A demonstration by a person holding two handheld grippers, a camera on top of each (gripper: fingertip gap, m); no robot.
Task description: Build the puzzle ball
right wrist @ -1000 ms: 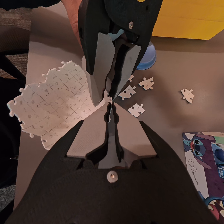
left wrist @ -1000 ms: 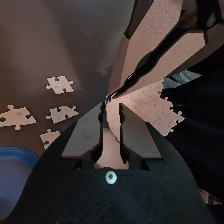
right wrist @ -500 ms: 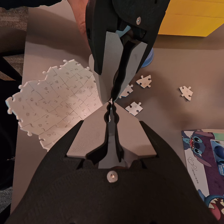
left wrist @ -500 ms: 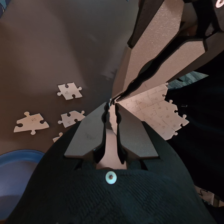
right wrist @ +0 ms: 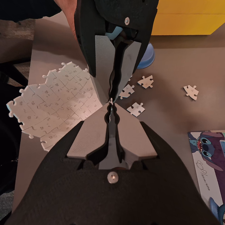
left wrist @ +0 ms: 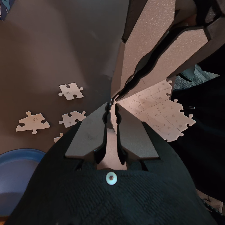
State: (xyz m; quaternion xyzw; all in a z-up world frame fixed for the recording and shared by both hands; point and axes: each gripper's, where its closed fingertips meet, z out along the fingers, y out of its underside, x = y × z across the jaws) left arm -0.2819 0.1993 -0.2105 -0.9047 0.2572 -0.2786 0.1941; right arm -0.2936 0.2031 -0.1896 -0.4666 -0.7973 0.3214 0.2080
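The partly built puzzle ball is a curved white shell of joined pieces [right wrist: 54, 103], held above the table; it also shows in the left wrist view [left wrist: 158, 113]. My left gripper [left wrist: 111, 104] is shut on the shell's rim, which runs edge-on between its fingers. My right gripper [right wrist: 111, 105] is shut on a thin white puzzle piece [right wrist: 111, 101] at that same rim. The two grippers meet tip to tip. In the right wrist view the left gripper [right wrist: 111, 97] comes down from the top. In the left wrist view the right gripper [left wrist: 114, 99] comes from the upper right.
Several loose white pieces [right wrist: 136, 109] lie face down on the brown table [right wrist: 182, 115], also in the left wrist view [left wrist: 71, 91]. A blue dish [right wrist: 147, 57] stands behind them. A yellow box [right wrist: 188, 17] is at the back, a cartoon picture sheet [right wrist: 209, 158] at the right. The grippers are tip to tip, or close to it.
My left gripper's jaws have narrowed onto the shell's rim. Both grippers stay tip to tip while the shell has swung slightly and the table looks closer.
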